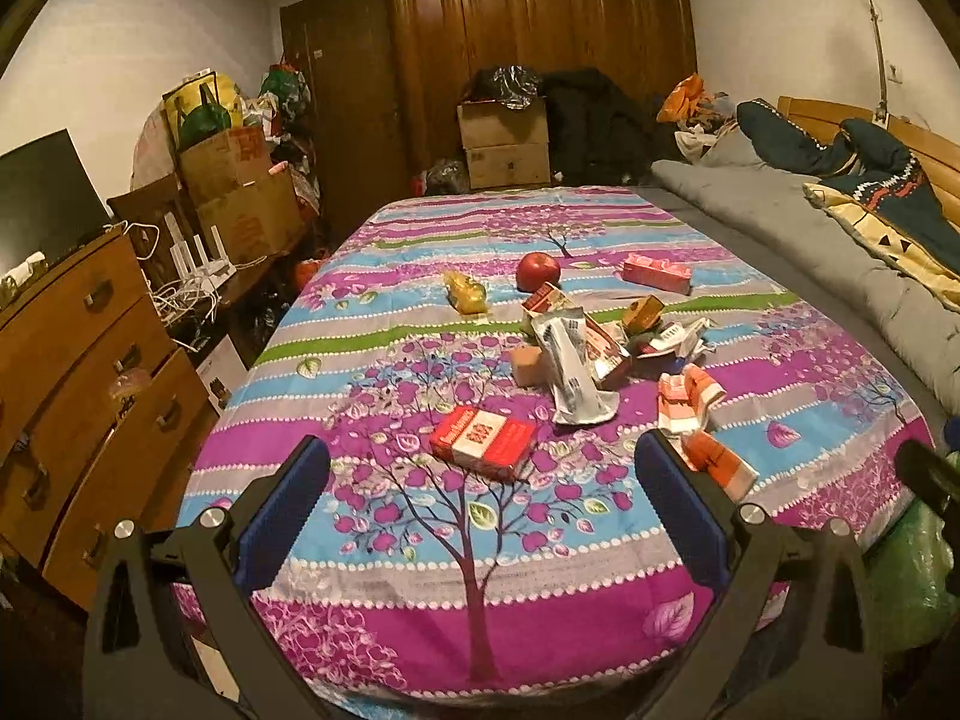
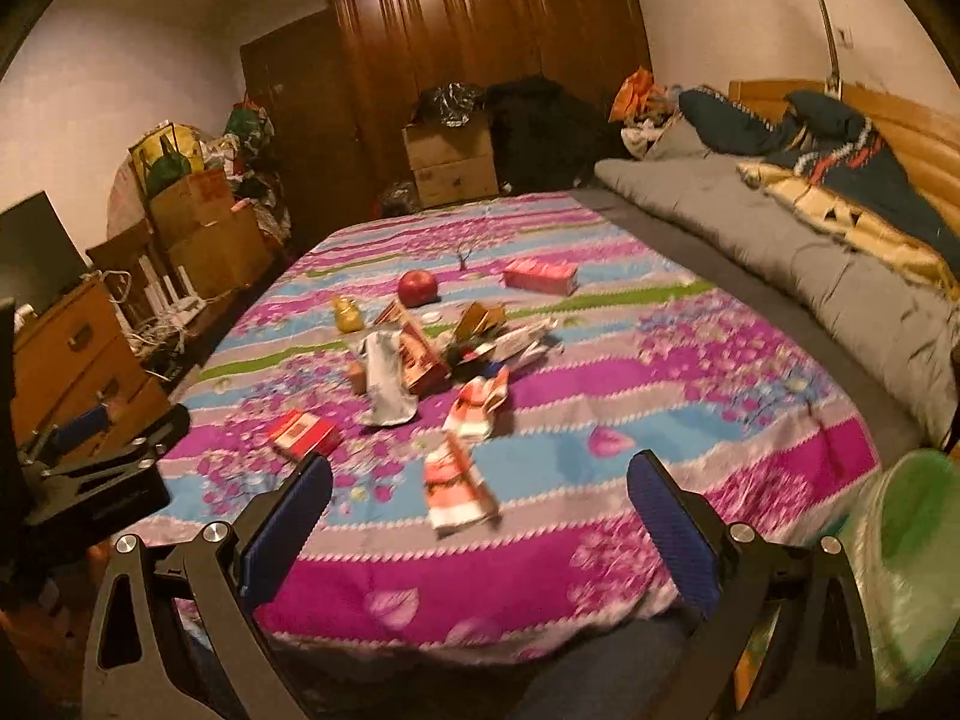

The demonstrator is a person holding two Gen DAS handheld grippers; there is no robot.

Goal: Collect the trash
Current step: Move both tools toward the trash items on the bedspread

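Observation:
Trash lies scattered on a purple floral cloth (image 1: 420, 540) over a table. A red and white box (image 1: 483, 443) lies closest, just ahead of my left gripper (image 1: 483, 468), which is open and empty. Beyond it stand a silver foil pouch (image 1: 573, 372), torn cartons (image 1: 606, 348), crumpled orange-white wrappers (image 1: 690, 396), a pink box (image 1: 657, 273), a yellow wrapper (image 1: 465, 294) and a red apple (image 1: 538, 270). My right gripper (image 2: 480, 480) is open over the near edge, with a flattened orange-white carton (image 2: 459, 489) between its fingers' line of sight. The red box (image 2: 303, 433) lies to its left.
A green plastic bag (image 2: 906, 570) hangs at the right, near the table's edge. A wooden dresser (image 1: 78, 372) and stacked cardboard boxes (image 1: 240, 204) stand left. A bed with grey bedding (image 1: 810, 252) runs along the right. A wardrobe (image 1: 540, 30) fills the back wall.

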